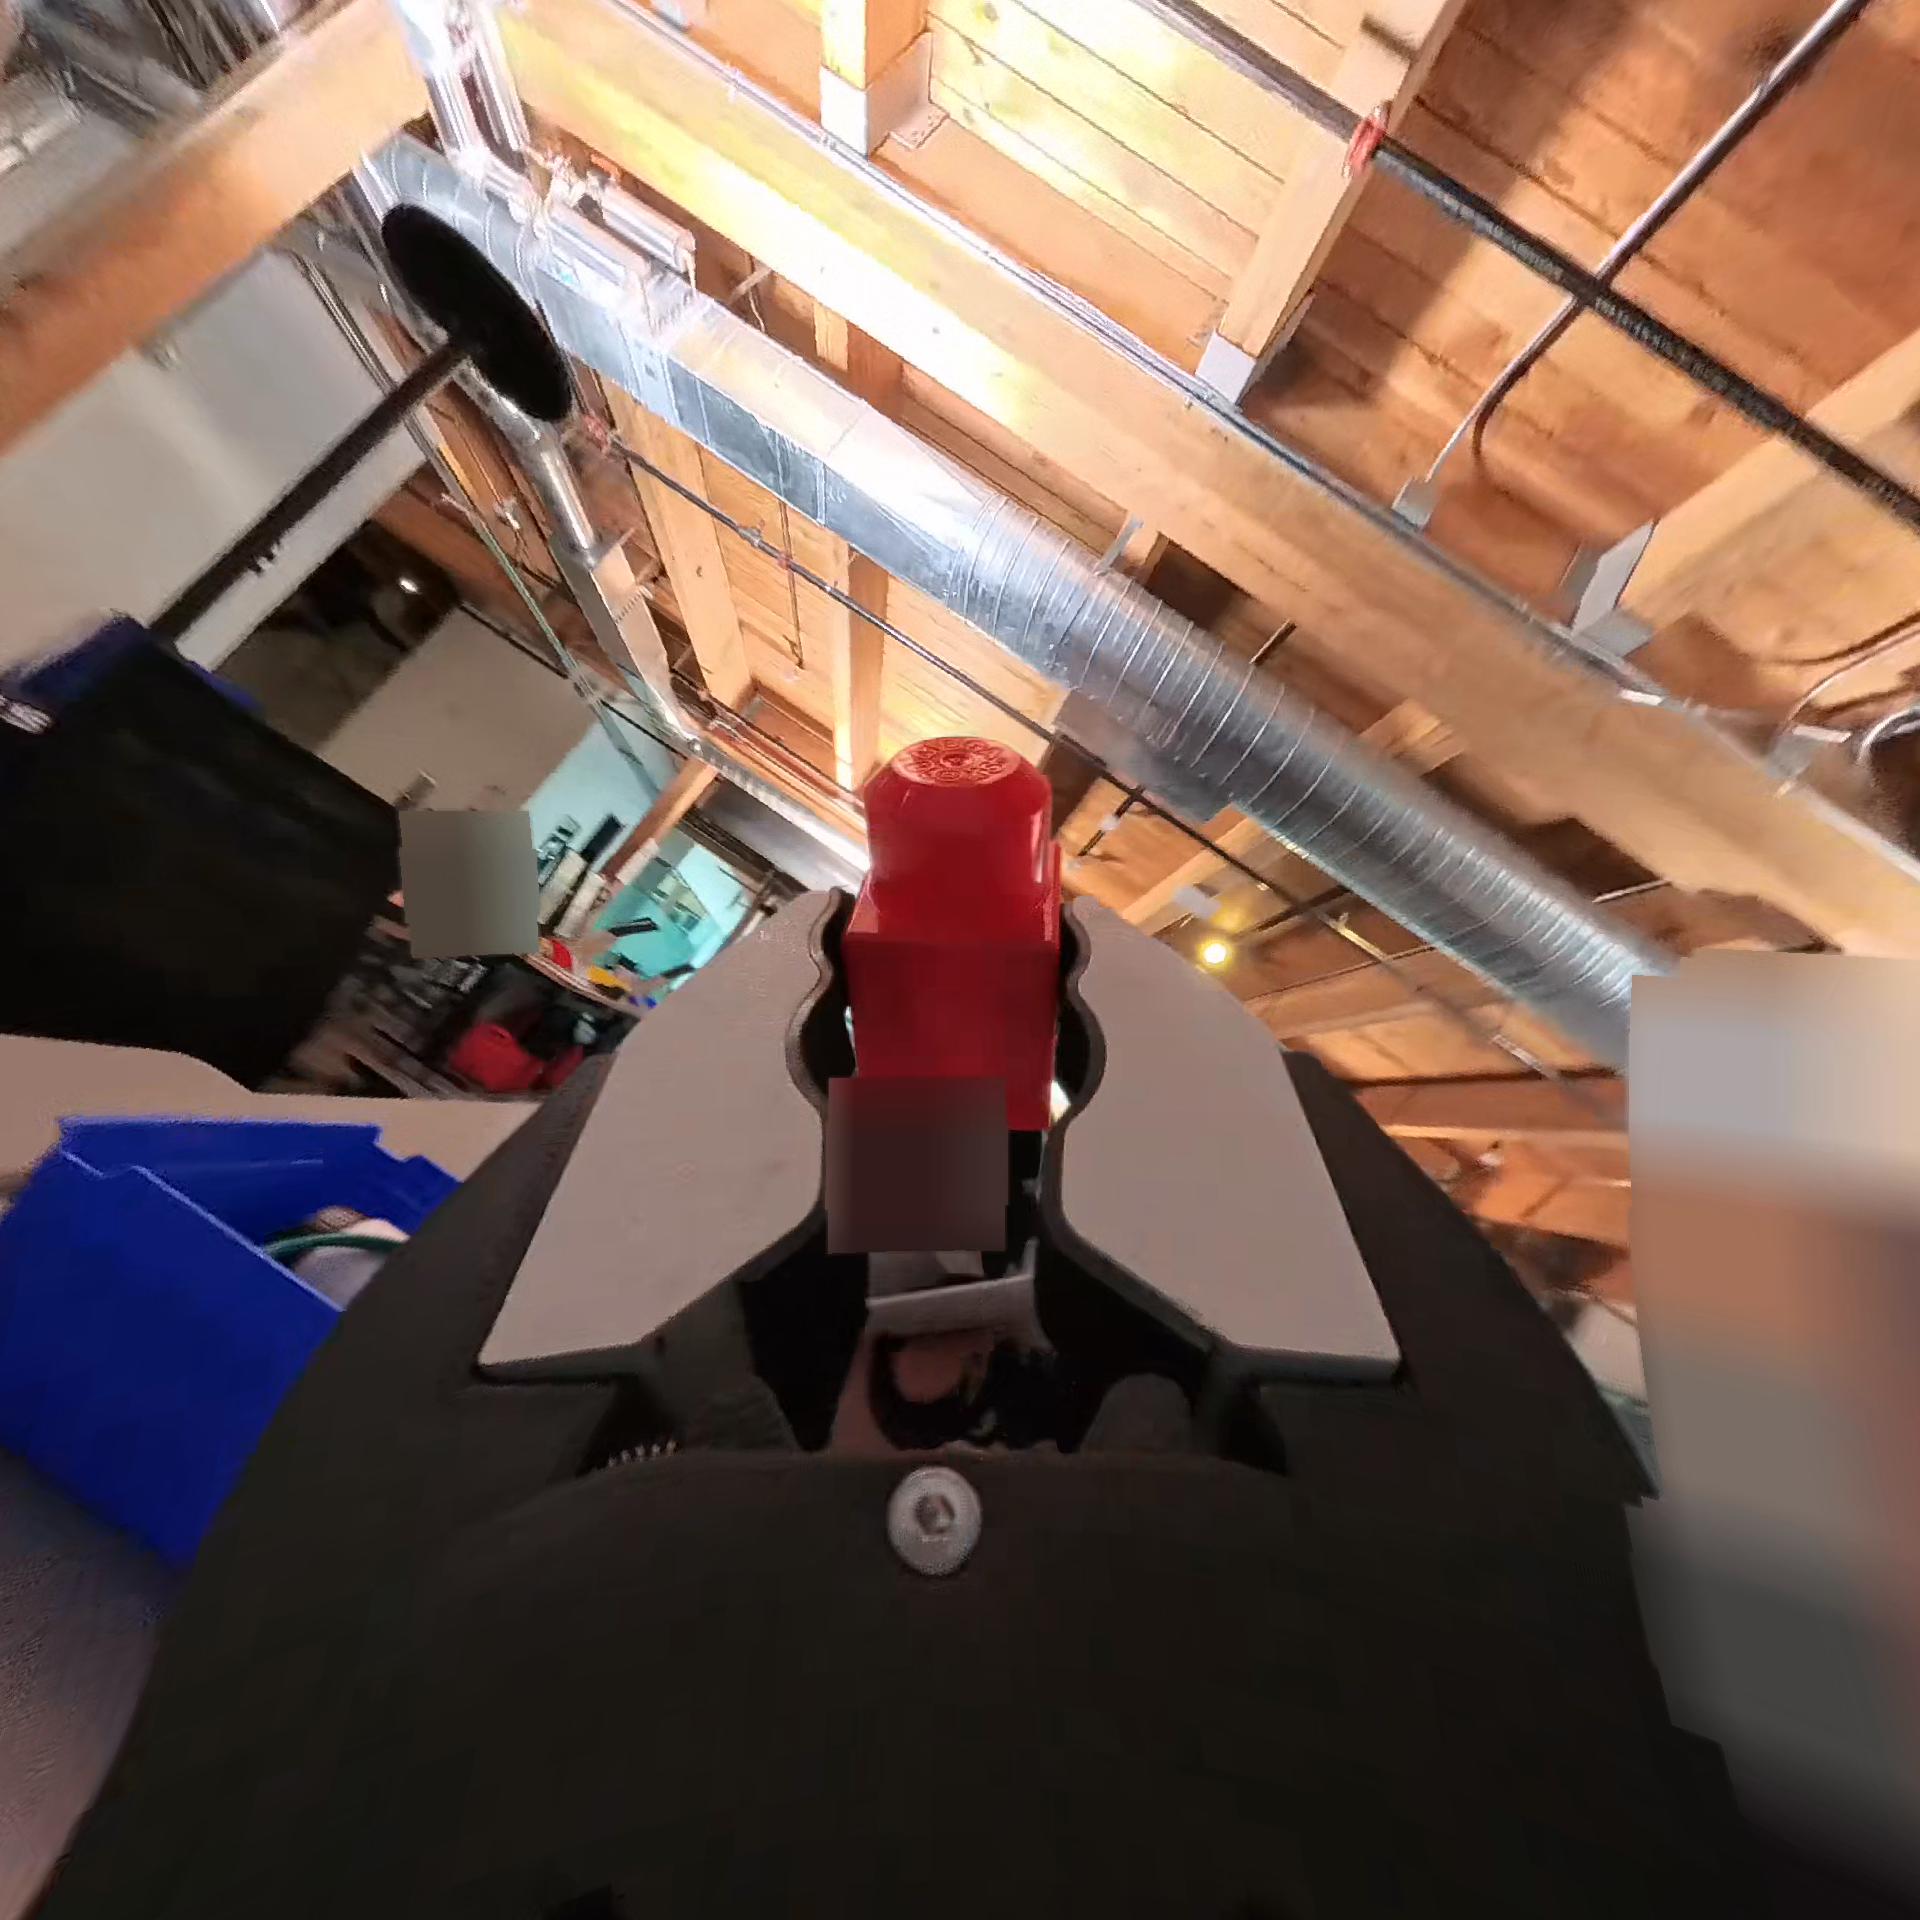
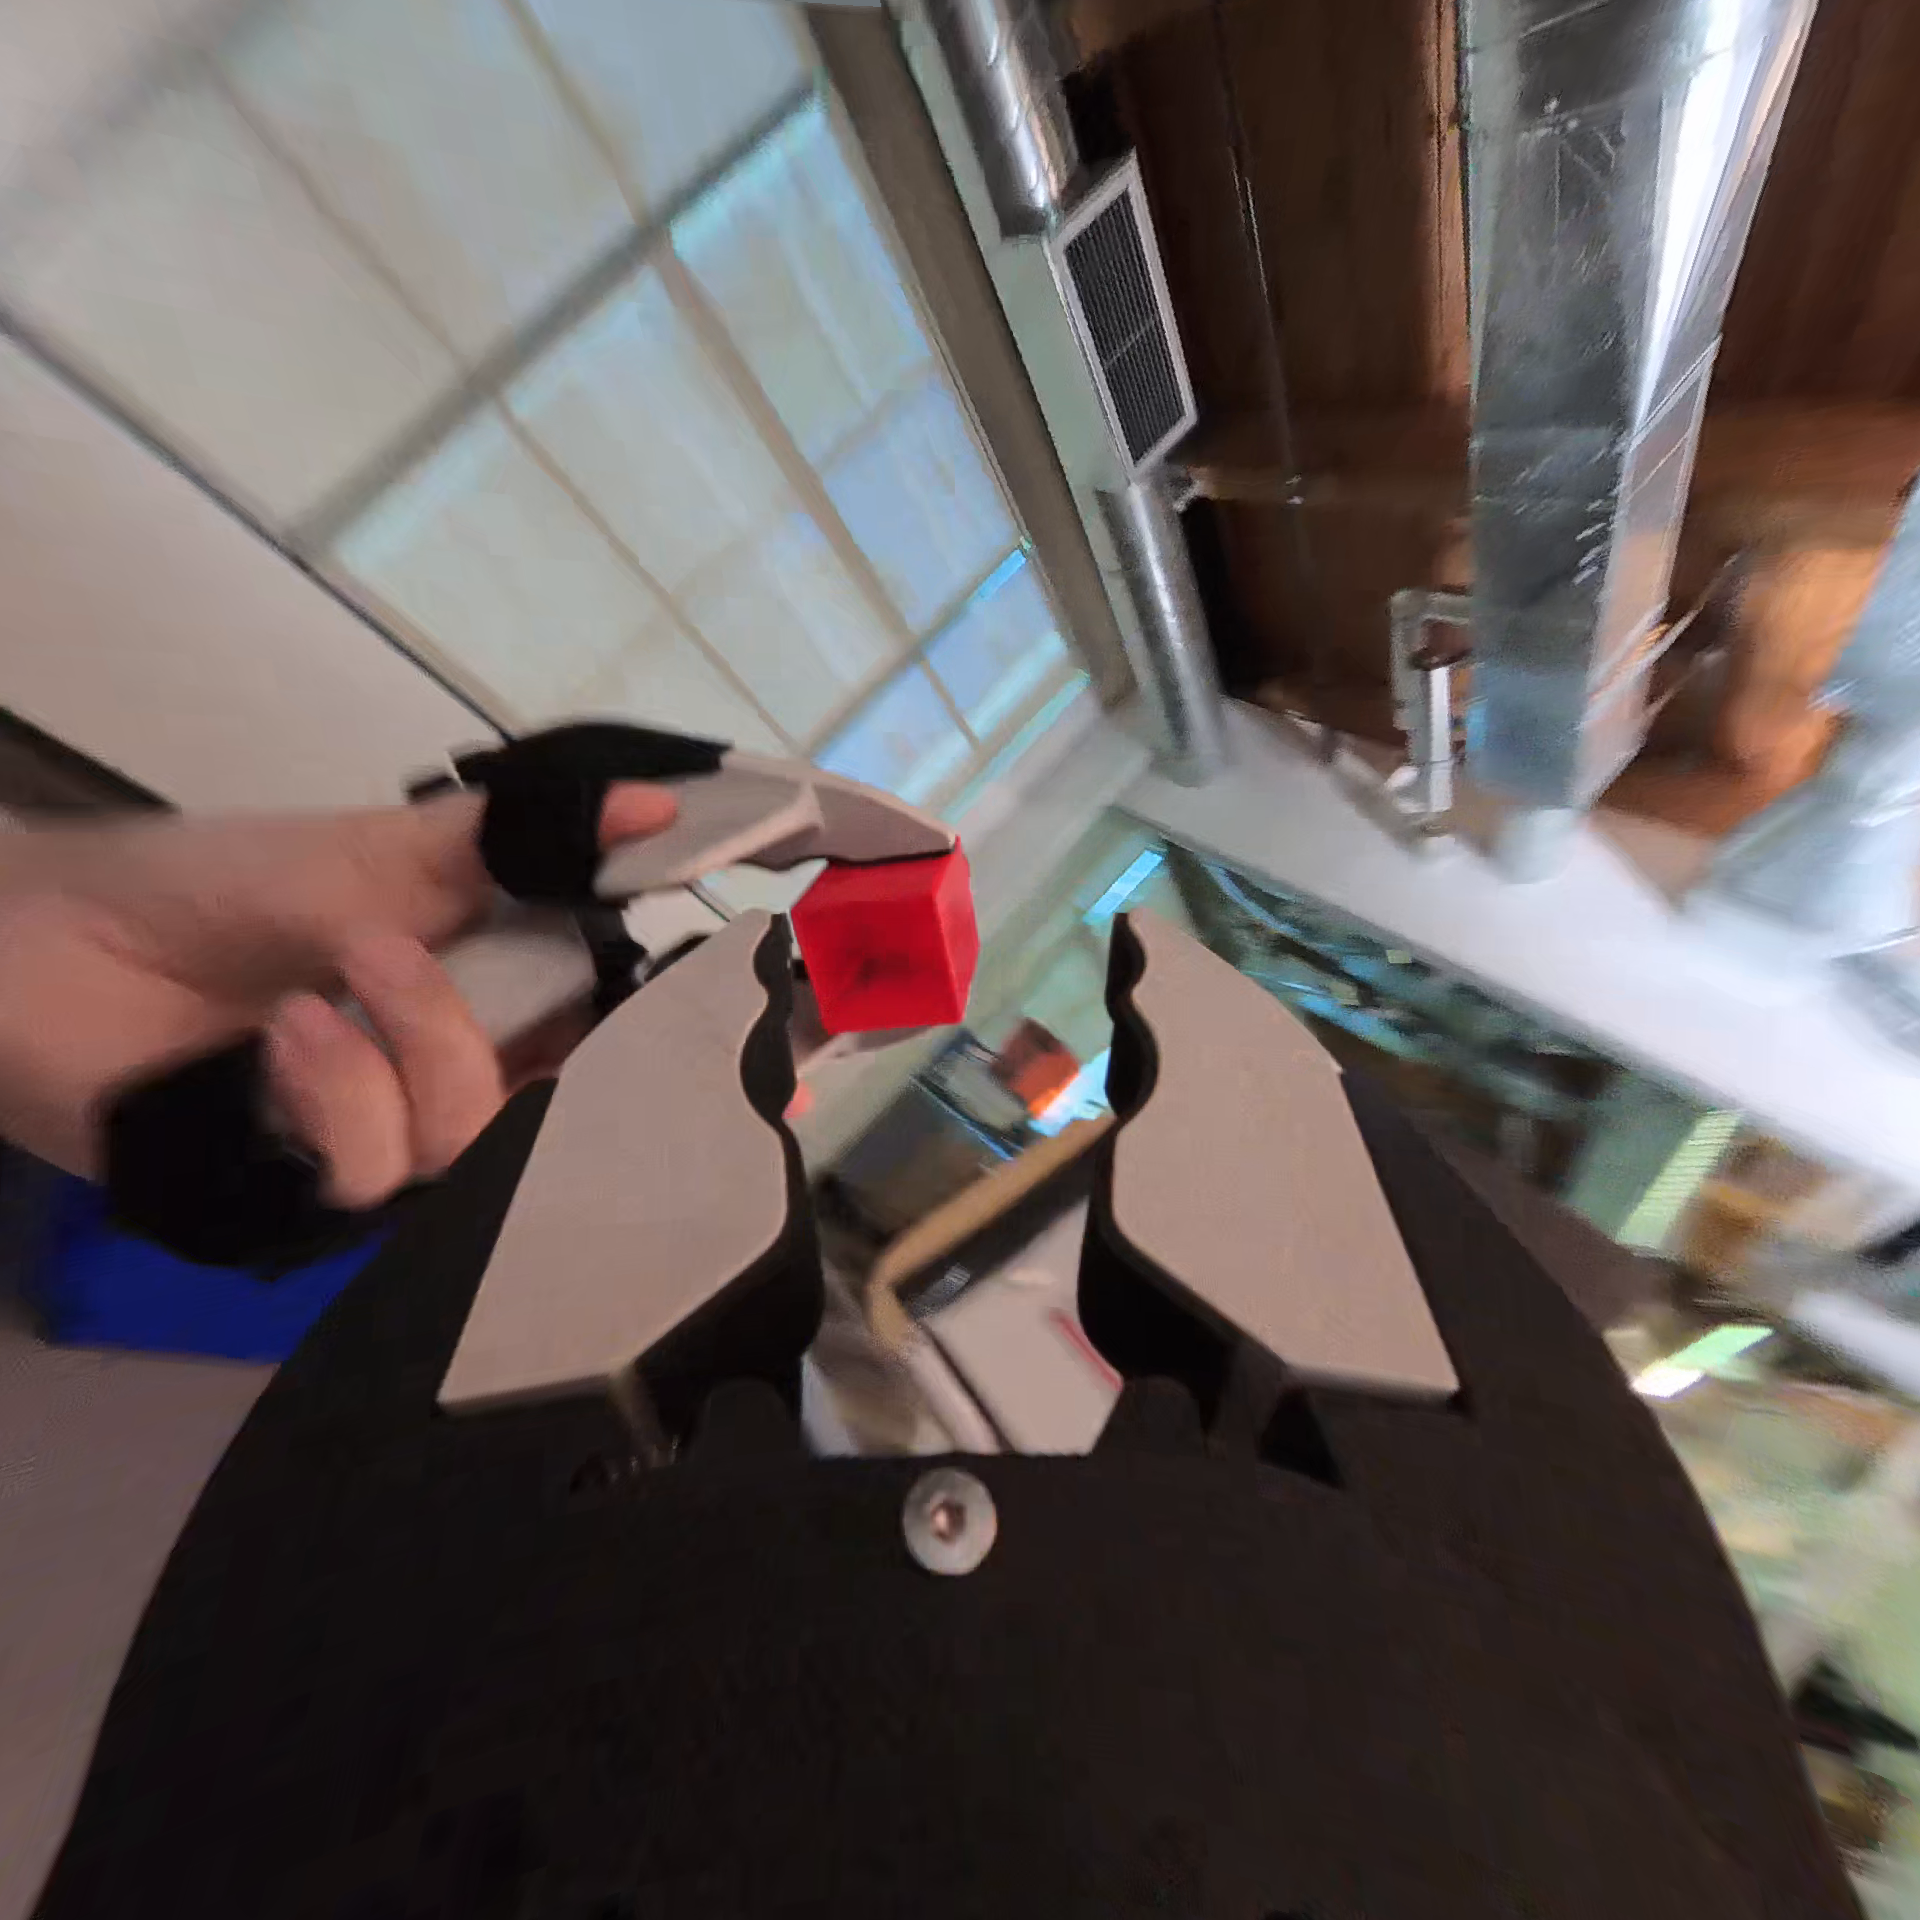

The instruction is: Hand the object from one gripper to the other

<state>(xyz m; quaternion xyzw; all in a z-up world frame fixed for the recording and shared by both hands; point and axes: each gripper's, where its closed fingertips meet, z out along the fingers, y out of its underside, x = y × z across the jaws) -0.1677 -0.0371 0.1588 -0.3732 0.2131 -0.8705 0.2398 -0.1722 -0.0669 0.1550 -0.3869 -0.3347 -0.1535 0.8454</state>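
Note:
A red plastic block (image 1: 951, 935) with a round stud on top sits clamped between the tips of my left gripper (image 1: 951, 940), held up in the air and pointed toward the ceiling. In the right wrist view the same red block (image 2: 888, 951) shows at the tip of the left gripper (image 2: 769, 831), which a person's hand (image 2: 291, 987) holds. My right gripper (image 2: 945, 940) is open. Its fingers (image 2: 665, 1122) stand just below and on either side of the block, apart from it.
A blue bin (image 1: 166, 1288) lies at the lower left in the left wrist view. Wooden beams and a silver duct (image 1: 1195, 675) run overhead. The right wrist view shows a window (image 2: 644, 436), a vent and metal ducting (image 2: 1590, 364).

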